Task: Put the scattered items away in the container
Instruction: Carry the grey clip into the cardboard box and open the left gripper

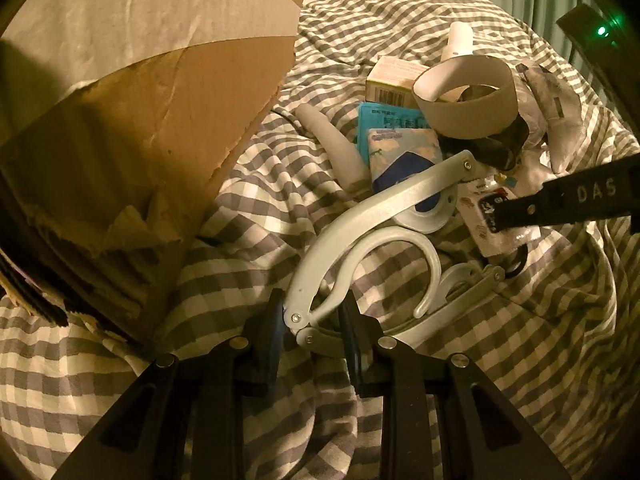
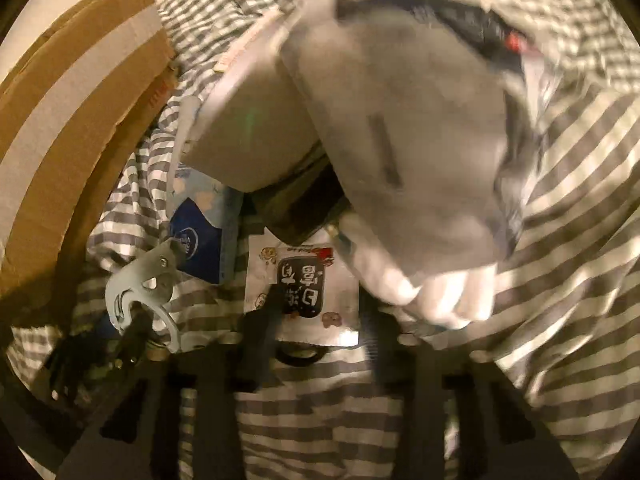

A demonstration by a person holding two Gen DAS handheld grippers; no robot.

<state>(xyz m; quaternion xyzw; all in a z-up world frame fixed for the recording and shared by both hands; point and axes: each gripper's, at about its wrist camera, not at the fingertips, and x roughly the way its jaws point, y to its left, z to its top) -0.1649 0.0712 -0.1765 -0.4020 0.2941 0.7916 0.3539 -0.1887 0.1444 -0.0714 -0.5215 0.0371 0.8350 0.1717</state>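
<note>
Between L claw (image 1: 312, 330) pads, folding hanger (image 1: 360, 216), gripped; R claw (image 2: 320, 320) astride snack packet (image 2: 302, 292), grip unclear

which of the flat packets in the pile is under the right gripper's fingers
The white snack sachet with the black label; the blue tissue packs lie further left, beside the grey folding hanger.

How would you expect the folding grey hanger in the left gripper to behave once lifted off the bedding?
The hanger looks like rigid plastic, so each arm should stay stiff. Its riveted joints suggest the free arms may swing. It probably weighs little, but its hook could snag nearby packets.
</note>
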